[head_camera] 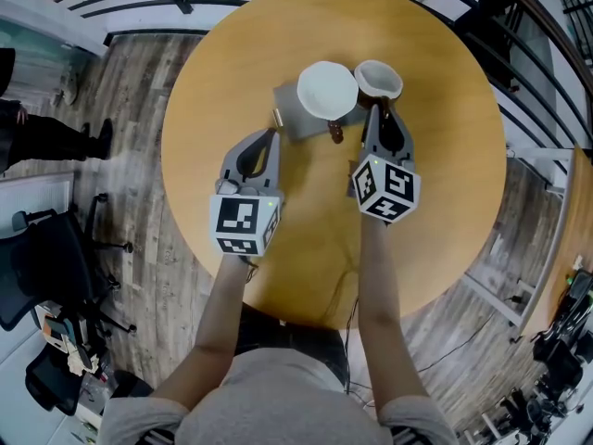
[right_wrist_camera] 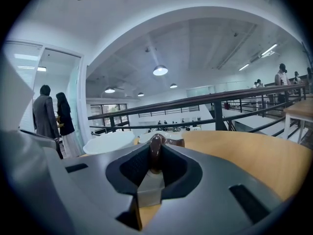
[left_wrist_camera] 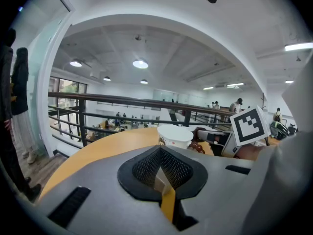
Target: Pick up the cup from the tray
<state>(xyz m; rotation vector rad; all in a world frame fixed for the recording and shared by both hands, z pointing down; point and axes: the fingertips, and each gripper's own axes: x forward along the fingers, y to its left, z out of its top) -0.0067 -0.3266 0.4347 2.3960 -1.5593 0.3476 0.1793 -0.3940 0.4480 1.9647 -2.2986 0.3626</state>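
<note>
1. As I look down through the head view, the cup (head_camera: 378,80), brown outside and white inside, sits at the far right corner of the grey tray (head_camera: 295,123) on the round wooden desk (head_camera: 445,156). I cannot tell whether its base touches the tray.
2. A wide white bowl (head_camera: 326,89) stands on the tray just left of the cup, nearly touching it.
3. My right claw (head_camera: 377,105) reaches in from the near side and pinches the cup's brown handle (right_wrist_camera: 155,151). In the right gripper view, the handle stands upright between the two pads.
4. My left claw (head_camera: 274,130) rests low over the desk by the tray's near left corner, apart from the bowl.
5. In the left gripper view, that claw (left_wrist_camera: 159,155) has its pads pressed together at the tips with nothing between them.
</note>
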